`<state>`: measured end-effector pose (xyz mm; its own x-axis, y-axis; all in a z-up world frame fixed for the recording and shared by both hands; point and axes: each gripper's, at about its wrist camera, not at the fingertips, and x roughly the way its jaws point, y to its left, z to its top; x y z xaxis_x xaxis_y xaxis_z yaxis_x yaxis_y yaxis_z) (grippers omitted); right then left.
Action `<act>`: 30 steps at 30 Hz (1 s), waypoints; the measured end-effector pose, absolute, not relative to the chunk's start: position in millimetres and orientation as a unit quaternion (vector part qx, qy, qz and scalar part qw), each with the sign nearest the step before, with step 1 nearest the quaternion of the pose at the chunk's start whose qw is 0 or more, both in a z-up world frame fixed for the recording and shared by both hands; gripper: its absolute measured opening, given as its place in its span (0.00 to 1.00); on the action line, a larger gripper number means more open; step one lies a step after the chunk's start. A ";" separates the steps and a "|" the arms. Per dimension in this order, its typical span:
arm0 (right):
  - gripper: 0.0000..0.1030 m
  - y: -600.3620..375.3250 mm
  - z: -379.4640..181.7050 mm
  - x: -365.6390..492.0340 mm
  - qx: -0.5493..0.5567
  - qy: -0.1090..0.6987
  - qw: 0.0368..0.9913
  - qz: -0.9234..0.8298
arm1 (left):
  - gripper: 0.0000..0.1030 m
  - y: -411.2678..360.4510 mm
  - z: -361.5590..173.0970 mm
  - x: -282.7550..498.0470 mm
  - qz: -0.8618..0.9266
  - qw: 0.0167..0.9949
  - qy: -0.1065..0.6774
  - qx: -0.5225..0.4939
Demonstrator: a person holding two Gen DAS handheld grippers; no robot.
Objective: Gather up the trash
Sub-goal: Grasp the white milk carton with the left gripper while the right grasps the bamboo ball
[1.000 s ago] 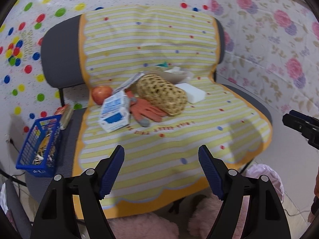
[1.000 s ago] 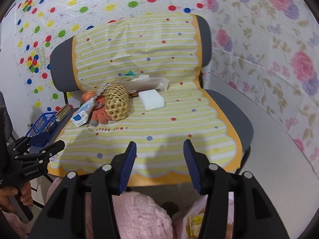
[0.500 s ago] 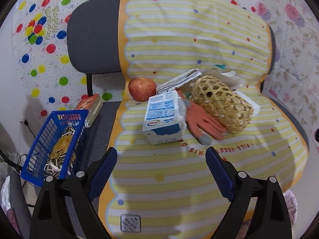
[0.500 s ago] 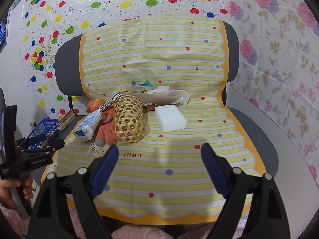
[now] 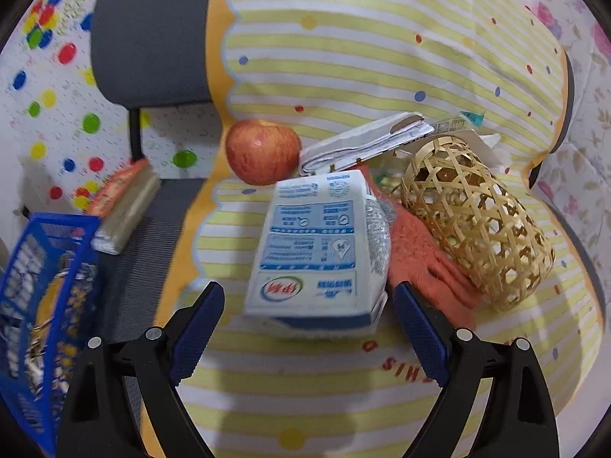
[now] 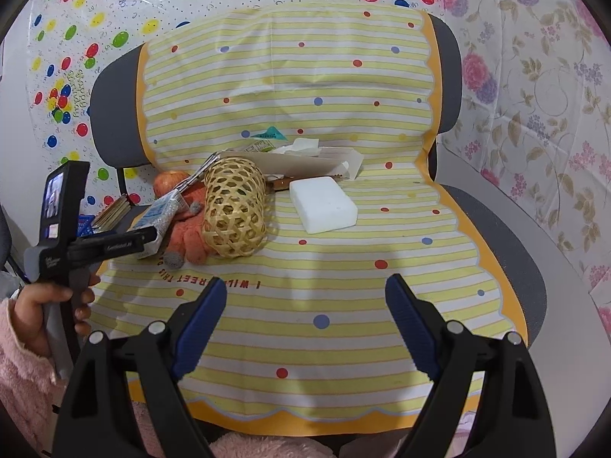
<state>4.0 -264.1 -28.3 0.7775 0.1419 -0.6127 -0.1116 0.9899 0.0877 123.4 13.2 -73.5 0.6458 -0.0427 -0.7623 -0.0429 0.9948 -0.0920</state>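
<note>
A white-and-blue milk carton (image 5: 317,252) lies on its side on the yellow striped cloth (image 5: 343,38) that covers a chair. My left gripper (image 5: 307,292) is open, and the carton's near end sits between its blue fingertips; the pads do not press on it. In the right wrist view the left gripper (image 6: 114,244) reaches the carton (image 6: 158,217) from the left. Crumpled papers and wrappers (image 6: 305,156) lie against the backrest. My right gripper (image 6: 305,286) hangs open over bare cloth at the seat's front, holding nothing.
Beside the carton lie a red apple (image 5: 261,150), an orange glove (image 5: 420,263) and a woven bamboo basket (image 5: 473,221) on its side. A white block (image 6: 322,204) sits mid-seat. A blue crate (image 5: 34,305) and a book (image 5: 122,210) rest at the left. A person's hand (image 6: 34,301) holds the left gripper.
My left gripper swung left and came down close to the carton, which now sits between its fingertips. My right gripper's jaws widened, and it moved a little forward over the seat.
</note>
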 end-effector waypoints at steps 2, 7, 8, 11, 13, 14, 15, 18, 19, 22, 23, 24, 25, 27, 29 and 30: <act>0.81 -264.3 -30.2 3.4 0.022 0.330 0.941 0.067 | 0.87 13.5 -75.4 129.1 -0.013 0.904 0.422 -0.062; 0.81 -261.5 -32.4 0.6 0.018 0.335 0.939 0.071 | 0.81 17.2 -79.2 135.6 -0.021 0.902 0.424 -0.077; 0.81 -260.8 -32.2 -0.2 0.017 0.335 0.939 0.072 | 0.75 18.3 -78.8 134.8 -0.022 0.903 0.422 -0.079; 0.81 -257.8 -31.0 -3.0 0.012 0.335 0.939 0.077 | 0.74 17.6 -73.3 122.8 -0.019 0.911 0.407 -0.066; 0.76 -255.0 -29.8 -4.5 0.010 0.334 0.939 0.080 | 0.74 15.0 -66.0 107.5 -0.018 0.920 0.390 -0.048; 0.74 -253.7 -29.3 -4.5 0.011 0.335 0.939 0.082 | 0.74 13.8 -61.0 97.6 -0.021 0.924 0.381 -0.042; 0.74 -251.9 -28.8 -4.4 0.011 0.335 0.939 0.083 | 0.74 12.5 -55.6 86.8 -0.023 0.926 0.374 -0.037; 0.74 -246.7 -26.9 -3.7 0.010 0.332 0.939 0.093 | 0.74 9.1 -44.6 59.2 -0.027 0.929 0.368 -0.027; 0.74 -243.8 -26.8 -2.4 0.010 0.331 0.939 0.098 | 0.74 7.9 -40.5 47.8 -0.028 0.930 0.366 -0.023; 0.74 -233.0 -28.1 5.6 0.008 0.328 0.938 0.110 | 0.74 8.2 -33.7 30.1 -0.028 0.931 0.363 -0.025; 0.74 -229.3 -28.8 8.9 0.006 0.328 0.938 0.114 | 0.74 9.2 -31.1 24.1 -0.030 0.931 0.363 -0.030; 0.75 -224.8 -30.3 14.5 0.003 0.327 0.938 0.118 | 0.74 10.7 -29.9 21.7 -0.030 0.931 0.362 -0.034; 0.76 -220.1 -31.9 20.1 -0.002 0.327 0.937 0.121 | 0.74 11.7 -28.5 19.2 -0.032 0.931 0.361 -0.036; 0.77 -212.0 -34.4 33.0 -0.008 0.324 0.937 0.128 | 0.74 12.5 -27.5 19.0 -0.031 0.932 0.361 -0.035; 0.78 -205.1 -37.2 47.6 -0.013 0.325 0.936 0.134 | 0.74 15.0 -27.3 20.0 -0.028 0.932 0.361 -0.034; 0.78 -201.1 -39.1 56.9 -0.014 0.325 0.936 0.137 | 0.74 16.5 -27.2 20.9 -0.025 0.932 0.360 -0.034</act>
<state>56.9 -201.1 -39.1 0.7509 0.2472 -0.6124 -0.2656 0.9620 0.0626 20.9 16.5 -27.2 0.7392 -0.0714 -0.6697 0.0220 0.9964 -0.0819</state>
